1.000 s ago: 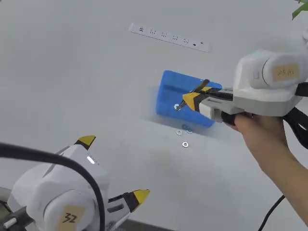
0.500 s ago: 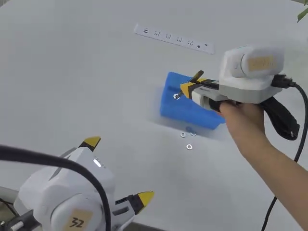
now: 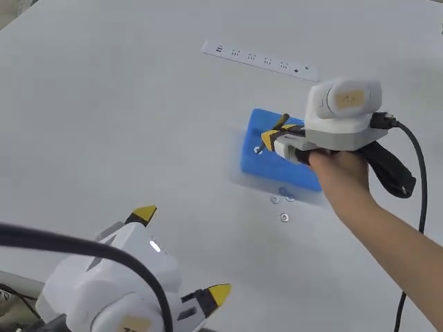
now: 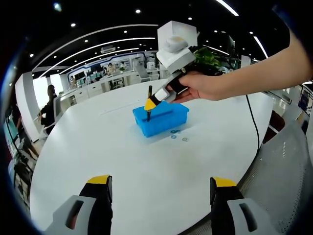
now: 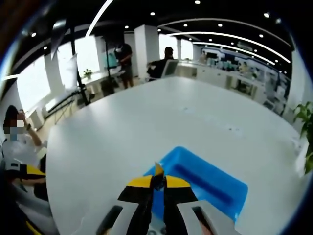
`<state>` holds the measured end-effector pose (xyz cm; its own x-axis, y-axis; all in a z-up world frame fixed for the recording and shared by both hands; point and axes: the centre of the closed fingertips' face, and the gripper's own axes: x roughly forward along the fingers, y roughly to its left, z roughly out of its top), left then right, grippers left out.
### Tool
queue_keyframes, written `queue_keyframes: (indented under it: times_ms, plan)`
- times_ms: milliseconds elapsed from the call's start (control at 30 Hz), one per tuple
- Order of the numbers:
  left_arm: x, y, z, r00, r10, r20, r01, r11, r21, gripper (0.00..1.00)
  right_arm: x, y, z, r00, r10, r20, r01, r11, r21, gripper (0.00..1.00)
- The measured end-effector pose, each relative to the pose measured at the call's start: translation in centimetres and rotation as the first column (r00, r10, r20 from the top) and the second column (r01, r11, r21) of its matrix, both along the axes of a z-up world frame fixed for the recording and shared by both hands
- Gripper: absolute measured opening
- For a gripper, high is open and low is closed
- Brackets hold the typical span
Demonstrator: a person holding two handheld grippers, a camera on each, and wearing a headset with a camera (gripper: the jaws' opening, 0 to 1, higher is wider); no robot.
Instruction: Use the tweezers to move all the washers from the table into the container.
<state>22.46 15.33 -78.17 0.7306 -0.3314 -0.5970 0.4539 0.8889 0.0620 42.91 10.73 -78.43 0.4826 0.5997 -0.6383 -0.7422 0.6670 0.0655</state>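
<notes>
I am holding the tweezers (image 3: pixel 281 122) tight in the right gripper (image 3: pixel 271 140), and its jaws are pressing together on them. The tweezers are one long black stick. In the head view they are slanting, with the back end up and to the right and the tips down and to the left. In the left gripper view they are standing almost straight up, tips down. The tips are pointing at the left end of the blue container (image 3: pixel 280 171), just over its rim. A tiny ring is sitting at the tips. I think it is a washer, but it is too blurry to be sure.

I am counting three washers (image 3: pixel 284 217) lying on the white table (image 3: pixel 138 124). All three are close together, just in front of the container's near wall. Two are side by side right by the wall, and one is a bit nearer to me.

I am seeing one container. In the right gripper view its inside is showing blue with a darker groove along it.

The left gripper (image 4: pixel 161 182) is hanging low near me, well apart from the container, with its two jaws spread wide. A hand (image 3: pixel 342 181) is gripping the right gripper's handle. One white power strip (image 3: pixel 259 60) is lying on the table beyond the container.
</notes>
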Motion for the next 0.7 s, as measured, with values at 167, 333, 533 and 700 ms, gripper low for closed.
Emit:
queue_keyframes:
  times_ms: [167,333,533,700]
  plan:
    - [0.0,0.0,0.0,1.000,0.002,0.000,-0.002,1.000,0.000,0.83,0.0,0.5,-0.8,1.000,0.010,-0.016,-0.010,1.000,-0.012,0.04]
    - [0.1,0.0,0.1,1.000,0.002,0.005,-0.002,1.000,-0.005,0.83,0.0,0.7,-1.4,1.000,0.017,-0.027,-0.018,0.999,-0.029,0.04]
    - [0.0,0.0,0.0,1.000,0.001,0.004,-0.001,1.000,-0.003,0.83,0.0,0.7,-1.8,0.999,0.026,-0.038,-0.028,0.999,-0.036,0.04]
    - [0.0,0.0,0.0,1.000,-0.003,0.005,0.003,1.000,0.004,0.83,0.1,0.6,-1.8,0.998,0.023,-0.052,-0.024,0.999,-0.033,0.05]
